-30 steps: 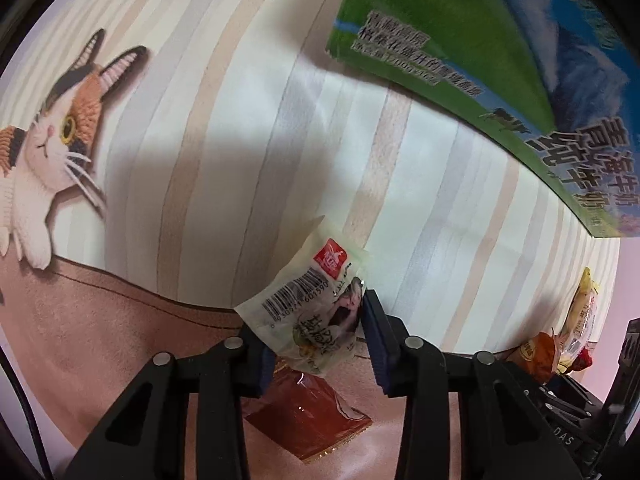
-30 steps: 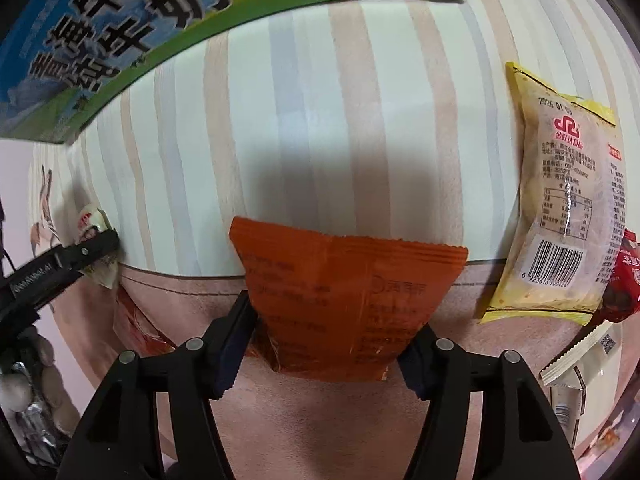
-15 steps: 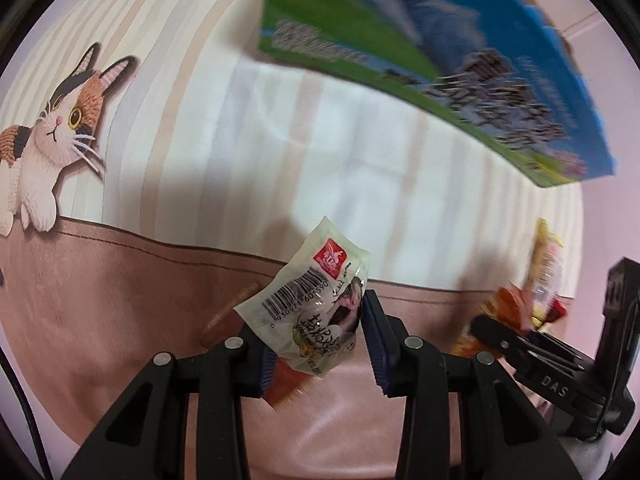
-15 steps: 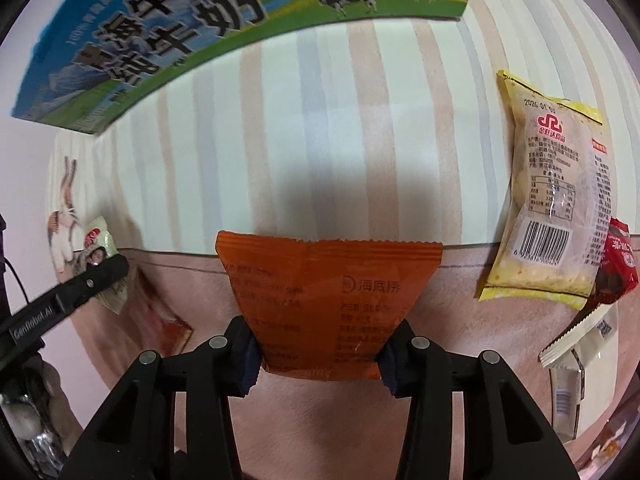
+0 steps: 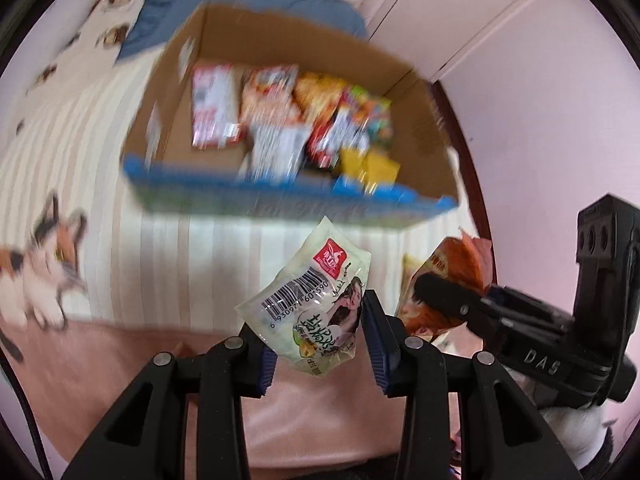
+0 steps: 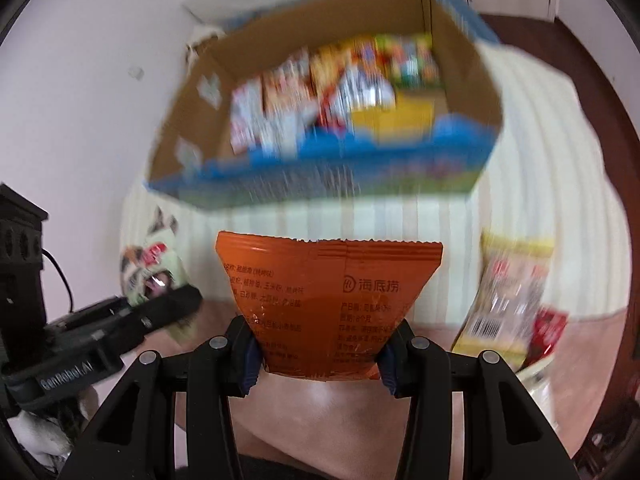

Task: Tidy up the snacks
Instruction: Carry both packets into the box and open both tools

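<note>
Carrying step: the left claw (image 5: pixel 318 334) grips a pale green barcoded snack pouch (image 5: pixel 310 304) and the right claw (image 6: pixel 320 354) an orange foil packet (image 6: pixel 326 300), both short of the blurred, seemingly part-filled cardboard box (image 5: pixel 424 152), where each needs releasing.

We see both views evenly lit by soft, dim indoor light with no hard shadows; the source itself stays out of sight. Motion blur smears the box (image 5: pixel 280 128) and the snacks inside it in both views, their print unreadable; the cat (image 5: pixel 44 268) on the bedspread is smeared too. What sits near the lens is sharp: the pale packet (image 5: pixel 316 304) with its readable barcode, and the orange packet (image 6: pixel 328 300) with crisp lettering. The yellow packet (image 6: pixel 512 296) at the right is streaked. Fisheye bending curves the bedspread stripes, and black vignette rims every corner; a faint sheen lies on the orange packet.
</note>
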Demonstrator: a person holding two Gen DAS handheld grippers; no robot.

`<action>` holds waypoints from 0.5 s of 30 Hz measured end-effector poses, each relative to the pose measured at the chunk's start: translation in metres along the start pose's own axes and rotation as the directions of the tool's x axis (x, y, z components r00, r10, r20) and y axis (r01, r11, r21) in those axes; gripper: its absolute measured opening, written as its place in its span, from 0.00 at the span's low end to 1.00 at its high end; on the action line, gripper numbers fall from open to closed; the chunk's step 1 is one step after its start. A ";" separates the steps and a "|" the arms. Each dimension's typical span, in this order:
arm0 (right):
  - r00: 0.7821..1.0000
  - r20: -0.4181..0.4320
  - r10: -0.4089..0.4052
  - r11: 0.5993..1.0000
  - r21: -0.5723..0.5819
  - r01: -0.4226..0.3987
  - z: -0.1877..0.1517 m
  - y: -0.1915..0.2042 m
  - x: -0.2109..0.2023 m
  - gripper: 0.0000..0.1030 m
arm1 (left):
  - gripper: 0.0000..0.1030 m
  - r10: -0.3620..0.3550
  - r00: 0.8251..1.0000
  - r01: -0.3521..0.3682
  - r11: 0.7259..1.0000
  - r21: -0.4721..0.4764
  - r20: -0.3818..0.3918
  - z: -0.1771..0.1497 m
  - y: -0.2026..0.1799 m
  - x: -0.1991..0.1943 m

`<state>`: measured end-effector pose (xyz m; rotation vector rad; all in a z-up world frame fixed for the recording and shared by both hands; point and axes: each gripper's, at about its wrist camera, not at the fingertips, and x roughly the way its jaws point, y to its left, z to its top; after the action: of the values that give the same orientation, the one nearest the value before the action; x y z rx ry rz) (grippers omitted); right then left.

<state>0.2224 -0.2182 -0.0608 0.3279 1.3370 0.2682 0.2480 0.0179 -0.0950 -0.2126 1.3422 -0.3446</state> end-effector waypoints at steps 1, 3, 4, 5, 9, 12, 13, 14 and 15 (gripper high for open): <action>1.000 0.020 -0.005 1.000 -0.007 0.005 0.012 -0.002 -0.012 0.48 | 0.34 0.005 1.000 -0.006 1.000 0.014 0.013 0.009 -0.004 -0.003; 0.998 0.058 -0.025 0.999 -0.026 0.026 0.035 -0.001 -0.023 0.48 | 0.34 0.024 0.999 -0.026 0.999 0.045 0.045 0.029 -0.012 -0.012; 0.996 0.074 -0.039 0.999 -0.035 0.042 0.046 -0.002 -0.029 0.48 | 0.34 0.038 0.997 -0.041 0.998 0.057 0.060 0.038 -0.013 -0.015; 0.994 0.088 -0.057 0.997 -0.044 0.061 0.058 -0.002 -0.031 0.48 | 0.34 0.053 0.996 -0.058 0.996 0.070 0.070 0.046 -0.015 -0.016; 0.990 0.092 -0.106 0.991 -0.066 0.112 0.103 -0.006 -0.026 0.48 | 0.34 0.116 0.992 -0.120 0.988 0.094 0.051 0.084 -0.007 -0.012; 0.988 0.068 -0.136 0.987 -0.076 0.141 0.134 -0.008 -0.013 0.48 | 0.34 0.142 0.990 -0.142 0.987 0.077 0.011 0.113 0.004 0.002; 0.987 0.054 -0.149 0.985 -0.080 0.153 0.147 -0.010 -0.005 0.48 | 0.34 0.154 0.988 -0.154 0.985 0.075 0.001 0.120 0.007 0.008; 0.986 0.046 -0.162 0.983 -0.081 0.165 0.154 -0.012 0.000 0.48 | 0.34 0.168 0.986 -0.166 0.983 0.071 -0.010 0.126 0.012 0.013; 0.984 0.039 -0.173 0.981 -0.080 0.175 0.161 -0.013 0.006 0.48 | 0.34 0.182 0.983 -0.181 0.981 0.065 -0.020 0.134 0.017 0.018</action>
<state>0.3814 -0.2407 -0.0395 0.1431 1.3104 0.1709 0.3841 0.0208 -0.0883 -0.0321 1.3627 -0.2359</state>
